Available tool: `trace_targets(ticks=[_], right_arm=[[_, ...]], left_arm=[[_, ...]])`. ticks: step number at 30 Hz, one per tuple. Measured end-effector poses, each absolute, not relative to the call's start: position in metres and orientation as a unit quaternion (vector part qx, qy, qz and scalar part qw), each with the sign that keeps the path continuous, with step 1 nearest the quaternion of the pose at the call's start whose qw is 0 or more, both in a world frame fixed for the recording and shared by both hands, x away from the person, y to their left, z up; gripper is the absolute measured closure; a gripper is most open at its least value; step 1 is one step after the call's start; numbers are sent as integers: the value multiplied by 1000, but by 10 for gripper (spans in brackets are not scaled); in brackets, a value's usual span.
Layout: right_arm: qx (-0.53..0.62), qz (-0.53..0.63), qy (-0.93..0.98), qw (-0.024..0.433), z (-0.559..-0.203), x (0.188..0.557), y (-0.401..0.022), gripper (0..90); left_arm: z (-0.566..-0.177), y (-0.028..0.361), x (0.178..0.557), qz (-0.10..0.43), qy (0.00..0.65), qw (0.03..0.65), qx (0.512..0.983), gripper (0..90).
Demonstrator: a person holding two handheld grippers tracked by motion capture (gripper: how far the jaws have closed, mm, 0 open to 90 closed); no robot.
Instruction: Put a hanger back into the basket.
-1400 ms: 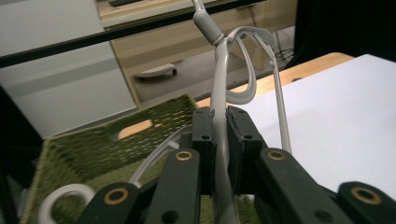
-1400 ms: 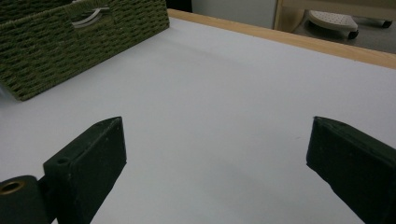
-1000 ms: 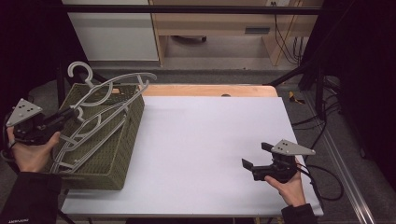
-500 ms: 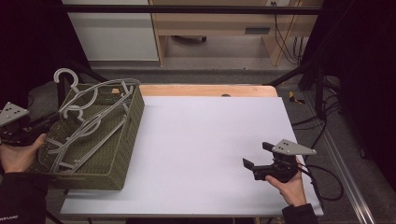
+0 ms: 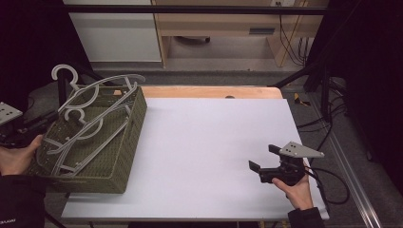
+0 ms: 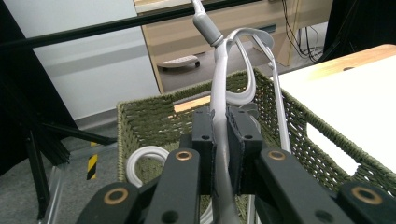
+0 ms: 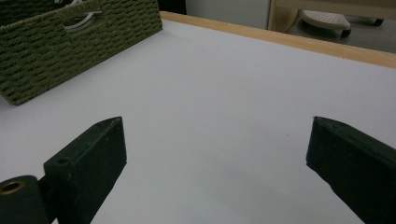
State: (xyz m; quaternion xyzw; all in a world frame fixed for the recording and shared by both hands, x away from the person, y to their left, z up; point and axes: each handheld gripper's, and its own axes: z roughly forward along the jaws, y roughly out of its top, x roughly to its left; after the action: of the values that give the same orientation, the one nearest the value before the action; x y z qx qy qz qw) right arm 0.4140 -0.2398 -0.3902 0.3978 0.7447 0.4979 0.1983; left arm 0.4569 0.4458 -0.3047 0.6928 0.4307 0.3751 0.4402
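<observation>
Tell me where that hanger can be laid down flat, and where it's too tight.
The white tabletop is bare from the green woven basket across to the right gripper, and back to the wooden edge strip. The basket is crowded with grey hangers; the left gripper grips one hanger over it.

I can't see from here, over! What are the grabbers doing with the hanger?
Left gripper shut on grey hanger, lifting it over green basket. Right gripper open, empty, low over white table. More hangers tangled in basket, may snag.
</observation>
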Motion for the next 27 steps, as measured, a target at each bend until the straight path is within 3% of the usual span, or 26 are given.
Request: trace_targets(ticks=[14, 27], right_arm=[[395, 499, 746, 198, -389, 414, -241, 46], [395, 499, 746, 195, -390, 414, -240, 47]], left_arm=[[-316, 477, 444, 366, 442, 410, 709, 821], [-337, 451, 468, 365, 436, 370, 735, 820]])
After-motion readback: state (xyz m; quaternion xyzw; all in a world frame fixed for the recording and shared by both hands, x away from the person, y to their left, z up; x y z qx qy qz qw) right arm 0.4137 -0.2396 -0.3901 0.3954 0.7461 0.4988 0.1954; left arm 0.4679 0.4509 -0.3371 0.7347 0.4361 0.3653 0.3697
